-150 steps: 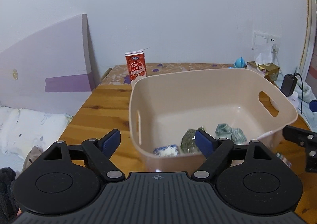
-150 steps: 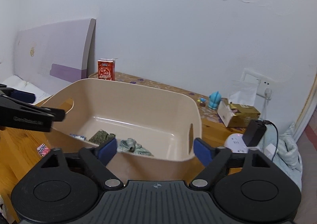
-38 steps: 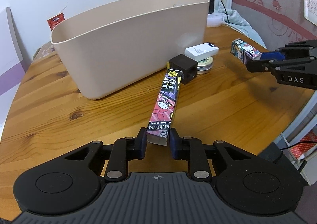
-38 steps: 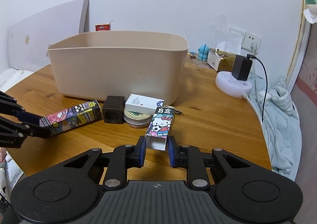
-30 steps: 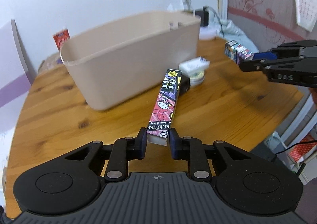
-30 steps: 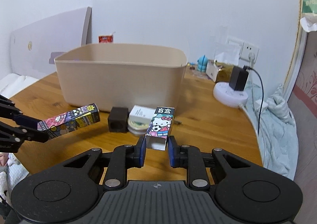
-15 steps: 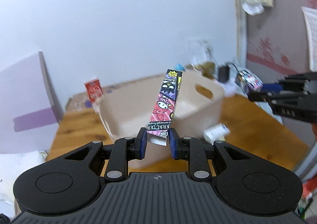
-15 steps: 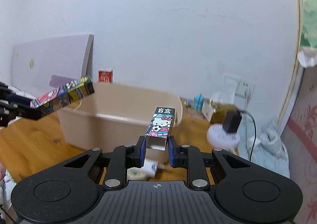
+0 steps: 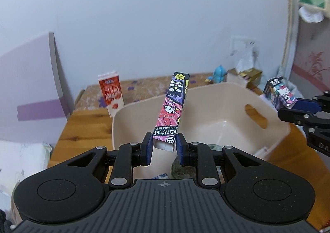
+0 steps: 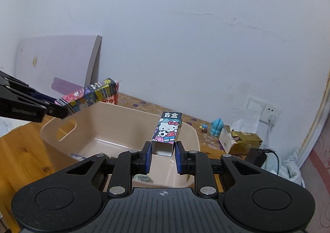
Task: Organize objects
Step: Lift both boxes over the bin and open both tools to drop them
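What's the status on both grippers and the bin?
Left gripper shut on long cartoon box. Right gripper shut on short cartoon box. Both above beige bin. Nothing blocking.

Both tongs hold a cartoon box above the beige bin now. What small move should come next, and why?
Probably lower both boxes a little into the beige bin, then open. The left tongs grip the long character box and the right tongs grip the Hello Kitty box, both held above the bin's open inside, not touching it.
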{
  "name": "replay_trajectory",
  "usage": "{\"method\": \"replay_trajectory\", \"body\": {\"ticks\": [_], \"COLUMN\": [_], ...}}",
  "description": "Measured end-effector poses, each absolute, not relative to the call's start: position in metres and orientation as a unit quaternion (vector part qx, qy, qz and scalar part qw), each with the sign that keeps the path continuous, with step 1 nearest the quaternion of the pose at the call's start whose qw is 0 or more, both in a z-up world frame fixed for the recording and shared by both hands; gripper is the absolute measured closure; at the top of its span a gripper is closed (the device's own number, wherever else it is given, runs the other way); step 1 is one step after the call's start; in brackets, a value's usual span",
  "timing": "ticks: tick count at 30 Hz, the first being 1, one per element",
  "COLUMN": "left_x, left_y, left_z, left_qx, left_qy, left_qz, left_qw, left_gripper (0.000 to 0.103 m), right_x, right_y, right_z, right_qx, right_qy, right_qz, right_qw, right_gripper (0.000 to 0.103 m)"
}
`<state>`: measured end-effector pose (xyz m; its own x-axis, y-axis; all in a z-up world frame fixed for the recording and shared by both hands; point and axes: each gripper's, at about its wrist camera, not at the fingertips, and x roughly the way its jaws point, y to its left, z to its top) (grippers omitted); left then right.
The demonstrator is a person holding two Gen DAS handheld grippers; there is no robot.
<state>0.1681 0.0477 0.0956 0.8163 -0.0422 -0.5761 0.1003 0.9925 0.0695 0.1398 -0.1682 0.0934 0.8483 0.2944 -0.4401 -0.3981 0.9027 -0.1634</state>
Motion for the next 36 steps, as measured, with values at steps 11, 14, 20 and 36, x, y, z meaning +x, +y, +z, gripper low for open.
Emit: {"method": "replay_trajectory", "body": {"ticks": [11,14,20,36], "left_x": [0.225,0.227,0.211,0.129], "left_y": [0.035,0.031,0.027,0.023], "left_z": [0.044,0.039,0.053,0.08], "left_qx": [0.063,0.068,0.065,0.04], "left_qy": [0.386,0.391,0.362,0.344], "left_qz": [-0.012,-0.013,-0.005,-0.013], "left_qw": [0.92,0.918,0.93,0.938], "left_gripper": [0.078,0.078,0.031,0.016], "right_x": [0.2,0.2,0.184,0.141], "right_y": [-0.157,-0.155,-0.156,-0.197], "right_z": [0.045,0.035,0.046,0.052], "right_qx": [-0.121,-0.126,-0.133,-0.114], "right_qy": [0.283,0.287,0.256,0.257], "right_qz": [0.193,0.188,0.176,0.145], "right_qw": [0.932,0.931,0.941,0.949], "right_gripper": [0.081,0.08,0.05,0.011]}}
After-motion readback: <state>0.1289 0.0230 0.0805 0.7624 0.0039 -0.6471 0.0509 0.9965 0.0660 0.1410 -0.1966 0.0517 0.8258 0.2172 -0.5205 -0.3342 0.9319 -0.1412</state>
